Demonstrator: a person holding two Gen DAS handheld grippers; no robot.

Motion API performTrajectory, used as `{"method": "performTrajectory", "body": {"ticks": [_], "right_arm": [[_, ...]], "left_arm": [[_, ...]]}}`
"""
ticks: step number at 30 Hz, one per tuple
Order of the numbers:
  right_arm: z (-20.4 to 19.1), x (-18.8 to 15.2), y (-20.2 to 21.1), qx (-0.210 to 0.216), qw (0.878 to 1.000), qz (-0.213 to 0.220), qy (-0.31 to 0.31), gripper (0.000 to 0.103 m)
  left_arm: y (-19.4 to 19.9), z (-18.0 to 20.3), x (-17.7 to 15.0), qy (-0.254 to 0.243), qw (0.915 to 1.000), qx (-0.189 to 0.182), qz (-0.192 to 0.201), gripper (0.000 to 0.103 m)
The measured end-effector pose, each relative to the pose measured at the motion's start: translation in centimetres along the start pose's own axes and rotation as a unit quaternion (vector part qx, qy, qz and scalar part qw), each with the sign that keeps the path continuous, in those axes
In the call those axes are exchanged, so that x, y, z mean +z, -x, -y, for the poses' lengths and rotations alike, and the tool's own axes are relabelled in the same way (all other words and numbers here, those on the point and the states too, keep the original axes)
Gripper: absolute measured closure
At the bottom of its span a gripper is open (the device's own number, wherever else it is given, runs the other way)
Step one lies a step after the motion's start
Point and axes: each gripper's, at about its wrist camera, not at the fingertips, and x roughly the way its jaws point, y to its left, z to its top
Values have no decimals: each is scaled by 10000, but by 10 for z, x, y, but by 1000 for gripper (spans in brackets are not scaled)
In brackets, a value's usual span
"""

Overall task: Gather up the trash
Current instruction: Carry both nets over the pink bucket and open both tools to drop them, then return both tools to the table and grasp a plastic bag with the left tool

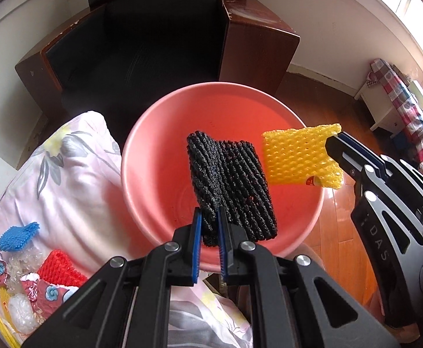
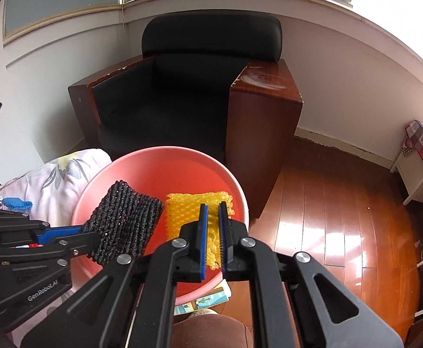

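Observation:
A pink basin (image 1: 153,145) (image 2: 165,162) stands in front of a dark armchair. My left gripper (image 1: 210,217) (image 2: 91,239) is shut on a black foam net (image 1: 231,185) (image 2: 124,220), which hangs over the basin's inside. My right gripper (image 2: 212,210) (image 1: 331,142) is shut on a yellow foam net (image 2: 197,208) (image 1: 298,156), held over the basin's right rim beside the black one. The two nets hang close together, apart from the basin floor.
A floral pillow (image 1: 66,179) (image 2: 54,182) lies left of the basin, with a blue net (image 1: 18,236), a red net (image 1: 57,269) and several wrappers on the bedding. The armchair (image 2: 182,101) stands behind. Wooden floor (image 2: 341,217) spreads to the right.

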Motion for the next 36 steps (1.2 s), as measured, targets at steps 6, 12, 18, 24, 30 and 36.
{"method": "performTrajectory", "body": {"ticks": [6, 12, 18, 24, 30, 36], "right_arm": [[4, -2, -11, 118, 9998, -161, -56, 96], [-2, -4, -16, 160, 9995, -263, 45, 95], [3, -3, -22, 482, 9979, -427, -116, 95], [5, -4, -22, 641, 9962, -548, -223, 83], [-1, -6, -10, 749, 9964, -368, -157, 69], [-11, -8, 14, 907, 9957, -32, -166, 69]], "left_arm": [[-25, 3, 8, -18, 9996, -17, -282, 93], [-30, 1, 10, 40, 9994, 81, -324, 89], [-29, 1, 13, 23, 9997, 102, -232, 68], [-19, -4, 10, 77, 9999, 12, -75, 68], [2, -13, 1, 239, 9989, -298, 285, 67], [46, -30, -26, 232, 9937, -279, 1062, 67]]}}
